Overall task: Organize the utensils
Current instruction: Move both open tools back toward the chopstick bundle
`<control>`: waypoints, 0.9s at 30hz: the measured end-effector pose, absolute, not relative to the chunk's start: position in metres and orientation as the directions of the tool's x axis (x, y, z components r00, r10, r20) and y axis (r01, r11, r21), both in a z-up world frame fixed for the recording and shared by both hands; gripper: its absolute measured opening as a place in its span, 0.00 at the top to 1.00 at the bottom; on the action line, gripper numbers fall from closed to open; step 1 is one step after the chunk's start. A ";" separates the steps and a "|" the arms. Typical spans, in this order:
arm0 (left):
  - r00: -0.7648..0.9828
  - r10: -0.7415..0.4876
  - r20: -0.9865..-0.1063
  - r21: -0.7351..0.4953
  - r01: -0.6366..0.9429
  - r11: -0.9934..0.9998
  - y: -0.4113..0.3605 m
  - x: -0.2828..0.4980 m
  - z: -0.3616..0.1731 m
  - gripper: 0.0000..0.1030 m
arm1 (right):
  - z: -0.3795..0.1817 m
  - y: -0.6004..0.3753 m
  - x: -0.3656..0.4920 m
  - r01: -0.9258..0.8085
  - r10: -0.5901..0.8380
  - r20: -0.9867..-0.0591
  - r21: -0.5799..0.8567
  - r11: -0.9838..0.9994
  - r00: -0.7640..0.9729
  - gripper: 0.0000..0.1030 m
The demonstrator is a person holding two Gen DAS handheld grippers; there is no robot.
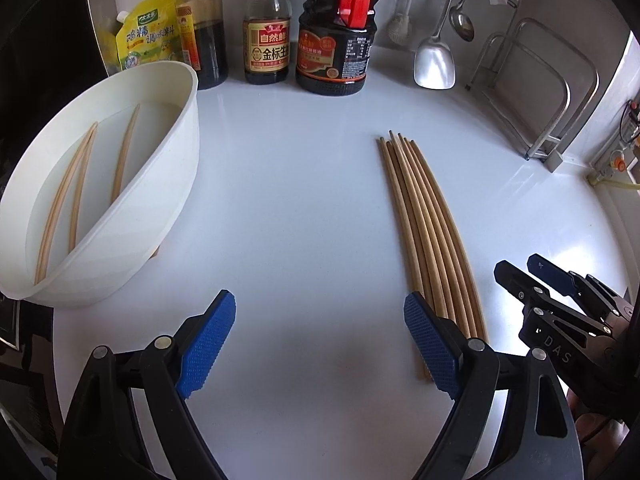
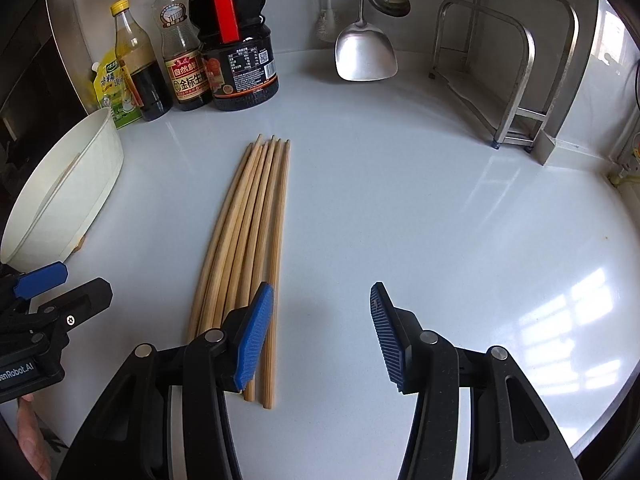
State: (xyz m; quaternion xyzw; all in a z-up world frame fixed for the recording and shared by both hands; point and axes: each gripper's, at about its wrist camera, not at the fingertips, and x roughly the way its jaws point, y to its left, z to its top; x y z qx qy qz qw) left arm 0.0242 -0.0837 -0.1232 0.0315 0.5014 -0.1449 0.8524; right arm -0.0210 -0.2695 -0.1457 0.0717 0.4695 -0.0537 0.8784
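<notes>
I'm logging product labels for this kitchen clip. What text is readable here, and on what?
"金标生" on the soy sauce bottle
"自然鲜" on the same label
"DAS" on the right gripper
"enRobot.AI", cut off, on the left gripper
Yellow pouch: partly legible only
Dark jug label: too small to read

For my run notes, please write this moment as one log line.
left gripper: open, empty | right gripper: open, empty | chopsticks: bundle on counter | bowl: holds three chopsticks
</notes>
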 end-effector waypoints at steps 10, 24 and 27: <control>0.445 -0.195 -0.874 -0.086 0.253 0.964 -0.091 0.028 -0.137 0.18 | -0.162 -0.266 -0.001 0.126 0.000 -0.847 0.079 0.989 0.531 0.53; 0.437 -0.182 -0.881 -0.078 0.244 0.967 -0.110 0.035 -0.147 0.18 | -0.169 -0.269 0.008 0.092 -0.021 -0.861 0.030 0.995 0.508 0.53; 0.437 -0.181 -0.881 -0.074 0.250 0.965 -0.115 0.038 -0.151 0.18 | -0.170 -0.277 0.008 0.097 -0.029 -0.860 0.024 0.995 0.510 0.53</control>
